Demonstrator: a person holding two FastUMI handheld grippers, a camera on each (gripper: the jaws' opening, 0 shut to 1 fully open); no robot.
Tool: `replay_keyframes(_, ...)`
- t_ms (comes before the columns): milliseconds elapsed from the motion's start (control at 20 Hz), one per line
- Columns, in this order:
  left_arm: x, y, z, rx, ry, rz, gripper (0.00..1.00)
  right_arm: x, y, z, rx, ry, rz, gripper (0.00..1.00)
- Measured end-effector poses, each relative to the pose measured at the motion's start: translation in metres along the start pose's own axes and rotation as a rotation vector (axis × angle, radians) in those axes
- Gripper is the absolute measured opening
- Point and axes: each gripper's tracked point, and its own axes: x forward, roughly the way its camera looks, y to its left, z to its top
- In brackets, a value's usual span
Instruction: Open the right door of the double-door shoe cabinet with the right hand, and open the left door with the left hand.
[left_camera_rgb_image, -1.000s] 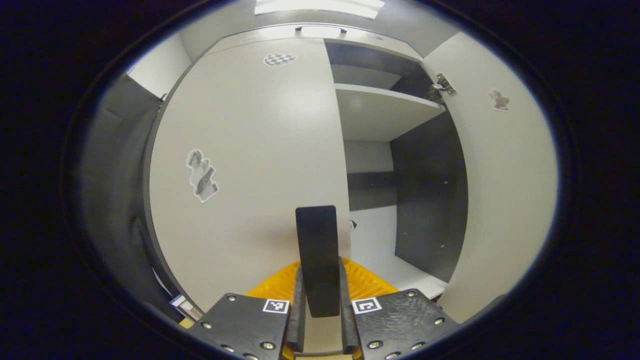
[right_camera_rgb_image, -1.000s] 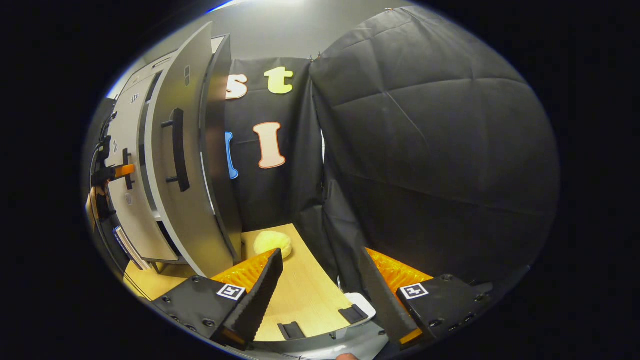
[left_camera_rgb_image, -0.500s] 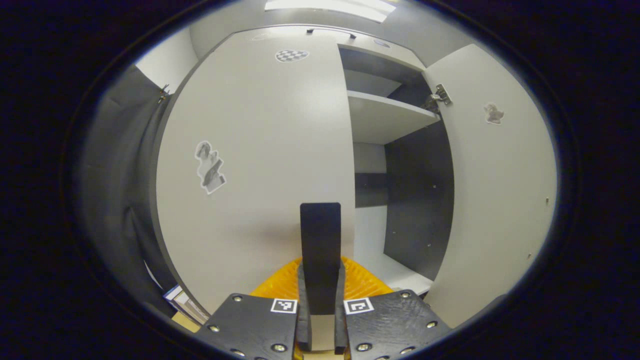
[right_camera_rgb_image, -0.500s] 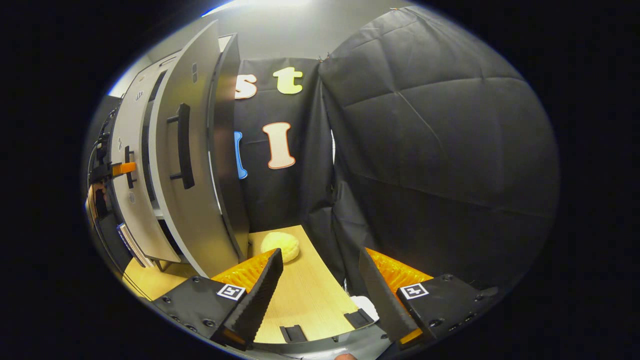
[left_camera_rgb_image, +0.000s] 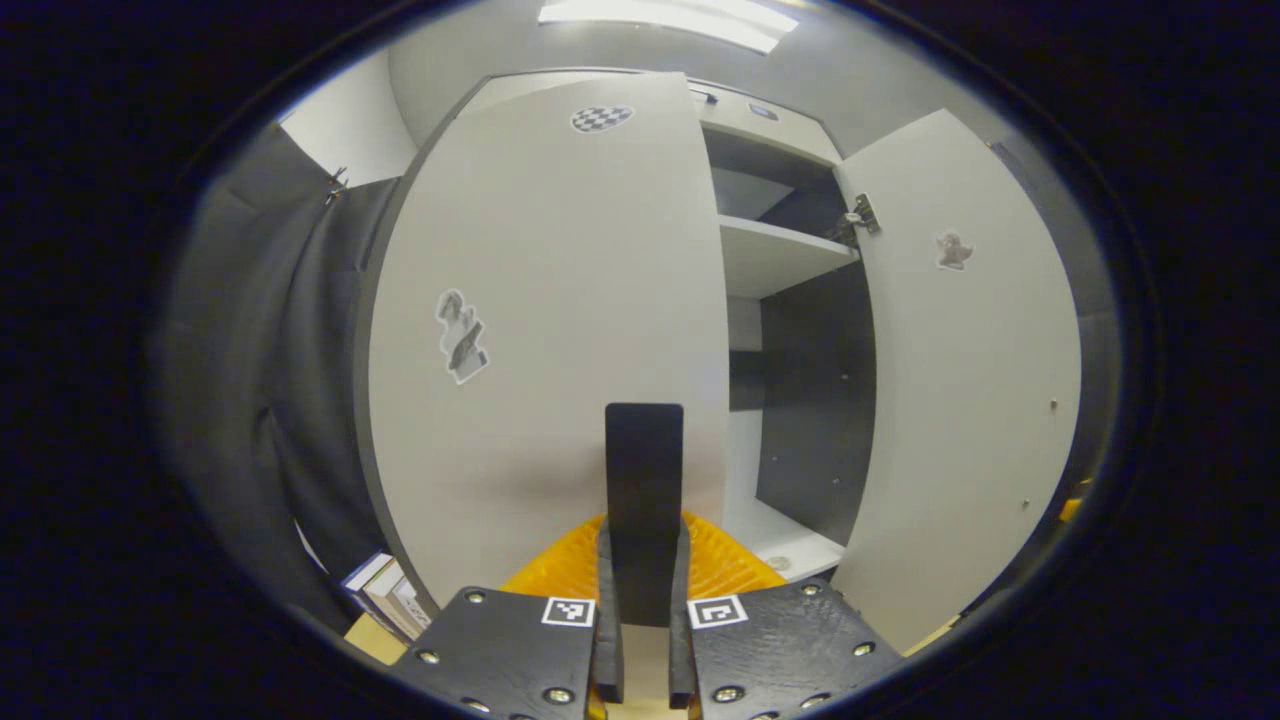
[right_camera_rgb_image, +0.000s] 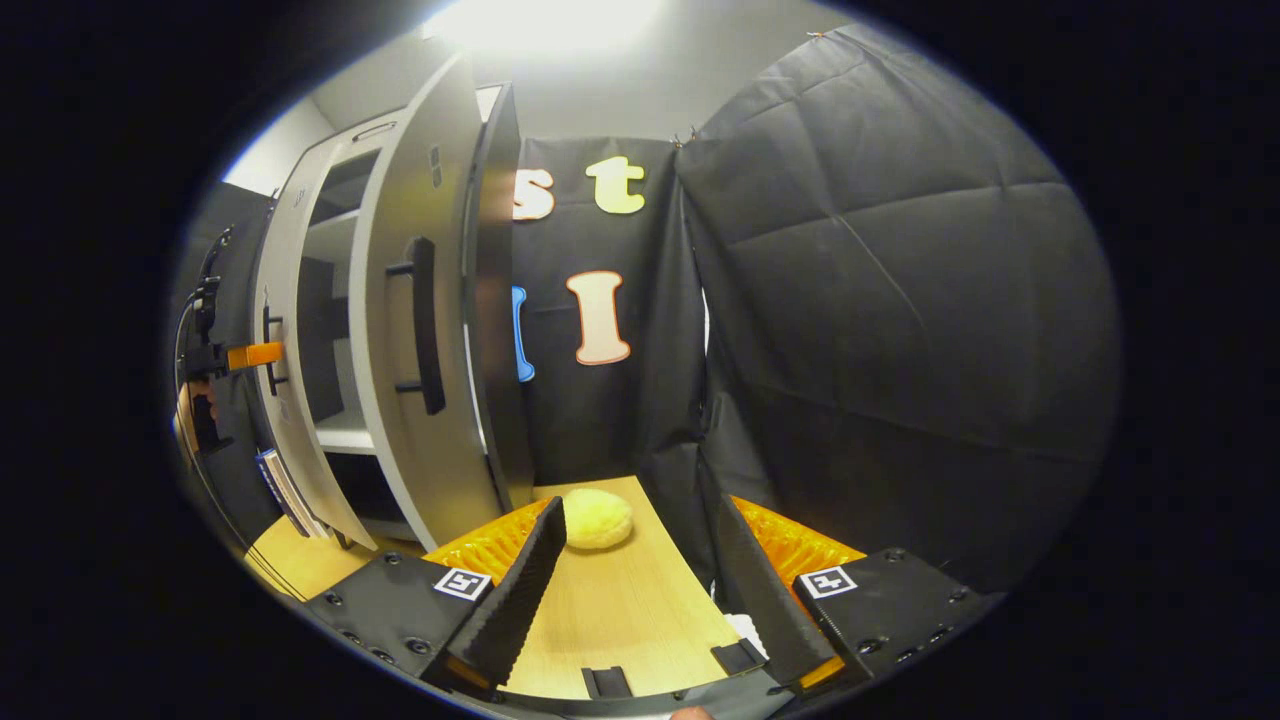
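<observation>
- The left gripper (left_camera_rgb_image: 644, 640) is clamped on the handle (left_camera_rgb_image: 644, 500) of the left door (left_camera_rgb_image: 560, 330); both fingers press against the dark bar, which stands upright between them.
- The left door stands partly open, with a gap between its free edge and the cabinet (left_camera_rgb_image: 790, 300).
- Through that gap the inside of the cabinet shows, with a pale shelf (left_camera_rgb_image: 785, 255) near the top and a pale floor panel at the bottom.
- The right door (left_camera_rgb_image: 960, 400) is swung wide open, its inner face turned to the left gripper view, with a metal hinge (left_camera_rgb_image: 856, 215) at its upper corner.
- A small sticker (left_camera_rgb_image: 460, 335) sits on the left door's face, and a checkered patch (left_camera_rgb_image: 601, 118) near its top edge.
- A few books (left_camera_rgb_image: 385, 595) lean beside the cabinet's lower left corner.
- The right gripper (right_camera_rgb_image: 640, 600) is spread wide and holds nothing; it hangs over the wooden table (right_camera_rgb_image: 620, 620), well apart from the cabinet.
- In the right gripper view the right door's long dark handle (right_camera_rgb_image: 425, 325) stands free, untouched.
- A yellow sponge (right_camera_rgb_image: 597, 517) lies on the table near the right door's lower corner, by the black cloth wall (right_camera_rgb_image: 880, 330).
</observation>
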Motion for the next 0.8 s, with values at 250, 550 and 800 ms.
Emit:
replay_keyframes(250,-0.004,0.005,0.000,-0.005,-0.001,-0.050,0.20,-0.009,0.030,0.016,-0.039,-0.037,0.012,0.96)
replay_keyframes(550,-0.026,0.018,0.004,-0.018,-0.020,-0.078,0.19,-0.013,0.068,0.030,-0.046,-0.058,0.044,0.93)
replay_keyframes(800,-0.056,0.045,0.003,0.003,-0.023,-0.059,0.18,-0.019,0.094,0.032,-0.062,-0.066,0.070,0.92)
